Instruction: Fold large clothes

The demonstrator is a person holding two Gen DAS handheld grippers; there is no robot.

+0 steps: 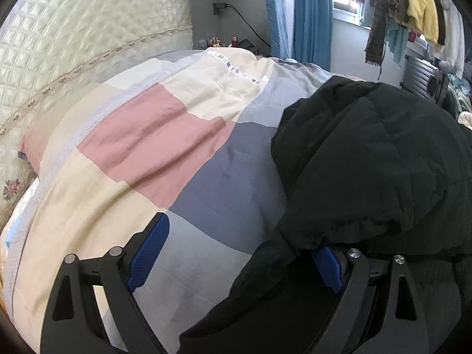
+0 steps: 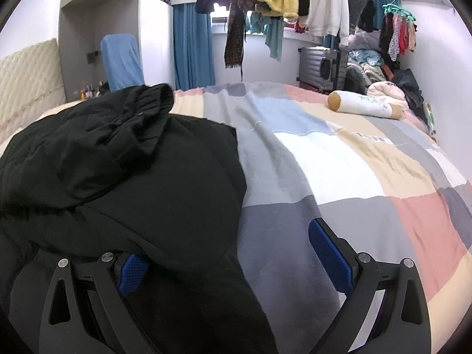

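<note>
1. Your left tongs [image 1: 239,253] stand wide, gripping nothing; black fabric drapes over the right finger.
2. Your right tongs [image 2: 236,253] gape likewise, empty, straddling the garment's edge.
3. The black coat [image 2: 124,171] lies bunched mid-bed on the patchwork duvet [image 1: 153,147], probably just released to settle the fold.

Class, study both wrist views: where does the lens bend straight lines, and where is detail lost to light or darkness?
Left wrist view: window blown out; black coat nearly featureless. Right wrist view: patchwork duvet bulges dome-like; corners vignetted black.
</note>
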